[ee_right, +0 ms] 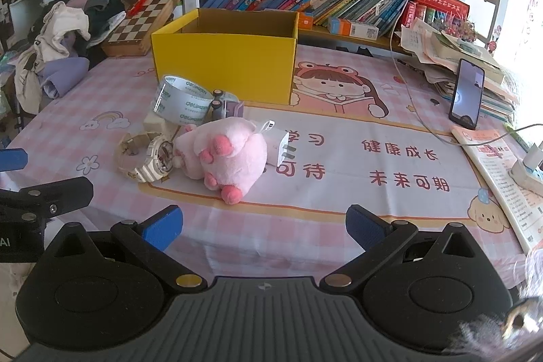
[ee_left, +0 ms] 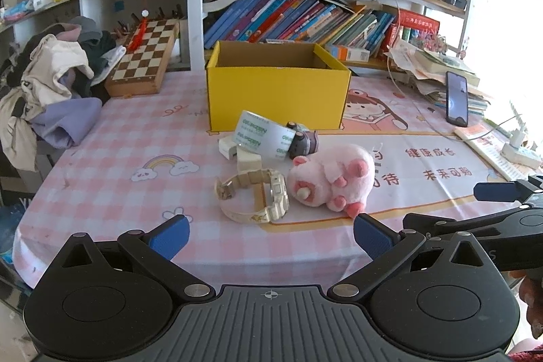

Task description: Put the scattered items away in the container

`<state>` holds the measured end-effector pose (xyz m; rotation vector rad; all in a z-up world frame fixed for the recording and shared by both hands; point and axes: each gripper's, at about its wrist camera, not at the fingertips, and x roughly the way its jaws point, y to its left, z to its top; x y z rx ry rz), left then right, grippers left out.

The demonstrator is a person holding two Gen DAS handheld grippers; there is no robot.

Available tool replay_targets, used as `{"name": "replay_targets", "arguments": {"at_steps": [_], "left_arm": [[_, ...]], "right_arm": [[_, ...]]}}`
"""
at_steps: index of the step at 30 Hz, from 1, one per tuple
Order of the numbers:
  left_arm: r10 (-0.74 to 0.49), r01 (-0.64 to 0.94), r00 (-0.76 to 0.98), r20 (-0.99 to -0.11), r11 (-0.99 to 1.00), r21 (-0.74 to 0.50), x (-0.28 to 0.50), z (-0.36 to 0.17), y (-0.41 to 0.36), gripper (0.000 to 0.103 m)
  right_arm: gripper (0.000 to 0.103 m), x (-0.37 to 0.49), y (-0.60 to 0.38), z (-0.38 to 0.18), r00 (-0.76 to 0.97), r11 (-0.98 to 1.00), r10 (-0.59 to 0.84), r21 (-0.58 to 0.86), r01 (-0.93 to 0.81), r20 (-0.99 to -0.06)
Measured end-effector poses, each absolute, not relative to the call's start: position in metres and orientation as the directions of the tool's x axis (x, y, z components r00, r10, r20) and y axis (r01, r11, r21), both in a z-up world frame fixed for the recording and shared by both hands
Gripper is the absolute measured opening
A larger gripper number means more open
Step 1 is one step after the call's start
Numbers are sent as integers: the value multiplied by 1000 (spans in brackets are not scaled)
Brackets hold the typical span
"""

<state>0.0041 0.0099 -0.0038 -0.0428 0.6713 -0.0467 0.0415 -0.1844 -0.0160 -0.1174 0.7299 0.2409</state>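
Observation:
An open yellow box (ee_left: pixel 276 90) (ee_right: pixel 224 63) stands at the back of the pink checked table. In front of it lie a roll of clear tape (ee_left: pixel 263 136) (ee_right: pixel 183 106), a small purple toy car (ee_left: pixel 303 141) (ee_right: pixel 225 107), a cream wristwatch (ee_left: pixel 254 197) (ee_right: pixel 149 158), a pink plush pig (ee_left: pixel 331 180) (ee_right: pixel 224 155) and a white charger plug (ee_right: pixel 281 143). A white block (ee_left: pixel 247 160) sits under the tape. My left gripper (ee_left: pixel 271 234) is open near the table's front edge, short of the watch. My right gripper (ee_right: pixel 264 231) is open too, short of the pig.
A chessboard box (ee_left: pixel 146 56) and a heap of clothes (ee_left: pixel 54 83) sit back left. A phone (ee_left: pixel 456 99) (ee_right: pixel 466 94) leans on stacked papers at the right, beside a cable, a booklet (ee_right: pixel 499 175) and a power strip. Bookshelves stand behind the box.

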Motion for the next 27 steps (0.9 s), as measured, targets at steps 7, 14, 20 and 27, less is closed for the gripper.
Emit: {"name": "replay_targets", "arguments": {"at_steps": [7, 14, 20, 27], "left_arm": [[-47, 29, 786, -616, 999, -39, 5, -2, 11, 103], [-51, 39, 790, -611, 999, -33, 5, -1, 12, 103], [-64, 52, 804, -590, 998, -38, 3, 0, 12, 103], [-67, 62, 816, -574, 998, -28, 2, 1, 11, 103]], "right_arm": [[103, 42, -183, -16, 722, 964, 177, -28, -263, -669], [103, 43, -179, -16, 722, 967, 171, -24, -252, -670], [103, 42, -177, -16, 724, 967, 174, -22, -253, -667], [103, 44, -177, -16, 718, 966, 189, -4, -258, -670]]}}
